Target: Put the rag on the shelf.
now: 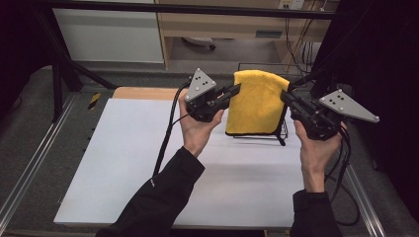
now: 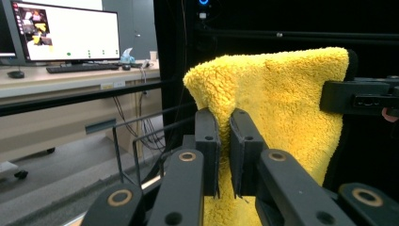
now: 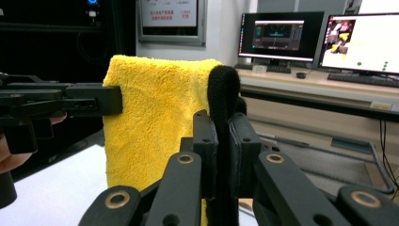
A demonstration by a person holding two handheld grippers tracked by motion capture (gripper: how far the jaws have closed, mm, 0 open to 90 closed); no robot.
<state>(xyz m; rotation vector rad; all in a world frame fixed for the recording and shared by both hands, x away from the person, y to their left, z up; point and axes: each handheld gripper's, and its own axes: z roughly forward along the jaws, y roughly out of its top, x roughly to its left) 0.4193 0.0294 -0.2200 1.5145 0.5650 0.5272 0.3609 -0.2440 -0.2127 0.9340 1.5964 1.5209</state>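
**Both grippers pinch the yellow towel**

Your left gripper and right gripper are each clamped on a side edge of the yellow towel, held above the white surface over a wire rack. No writing is legible.

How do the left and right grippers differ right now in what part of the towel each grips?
The left gripper pinches the plain yellow edge of the towel; the right gripper pinches the side with the black trim. In the high view the left gripper sits slightly higher in the picture than the right gripper. Both are shut on the towel, near its top over the wire rack.
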